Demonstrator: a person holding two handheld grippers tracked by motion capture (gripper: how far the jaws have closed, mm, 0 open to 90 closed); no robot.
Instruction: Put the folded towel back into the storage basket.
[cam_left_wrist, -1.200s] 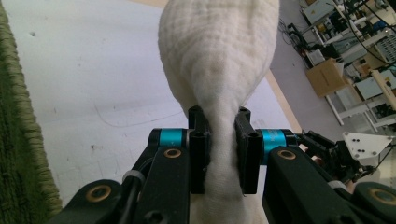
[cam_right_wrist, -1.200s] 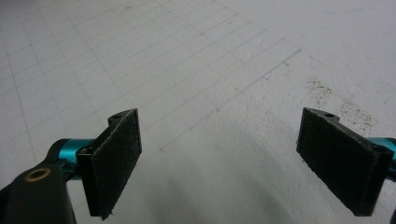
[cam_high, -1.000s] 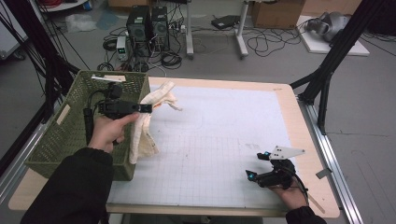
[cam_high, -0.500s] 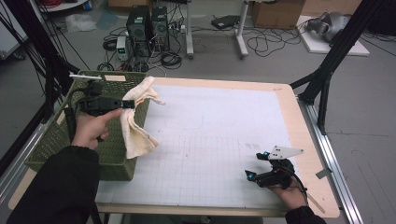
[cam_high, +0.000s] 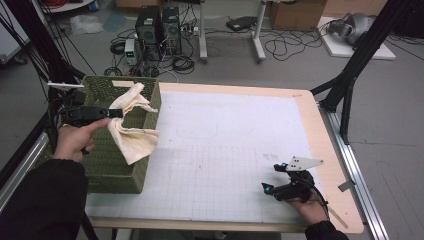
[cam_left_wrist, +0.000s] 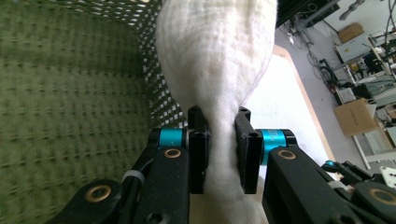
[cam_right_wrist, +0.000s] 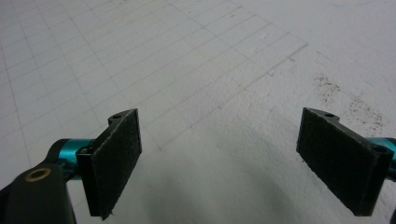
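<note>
Cloth (cam_high: 131, 127) pinched by left gripper (cam_high: 114, 113), over basket (cam_high: 107, 165)

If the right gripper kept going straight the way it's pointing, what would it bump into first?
Probably the white gridded mat. The right gripper has its fingers wide open with nothing between them, tilted down toward the bare mat just ahead. How steep the tilt is stays hard to judge.

Black grippers w/ teal collars, brass screws, flat black fingers (cam_right_wrist: 116, 161); dark sleeves.

Cream cloth (cam_high: 131, 131), green basket (cam_high: 113, 165)
</note>
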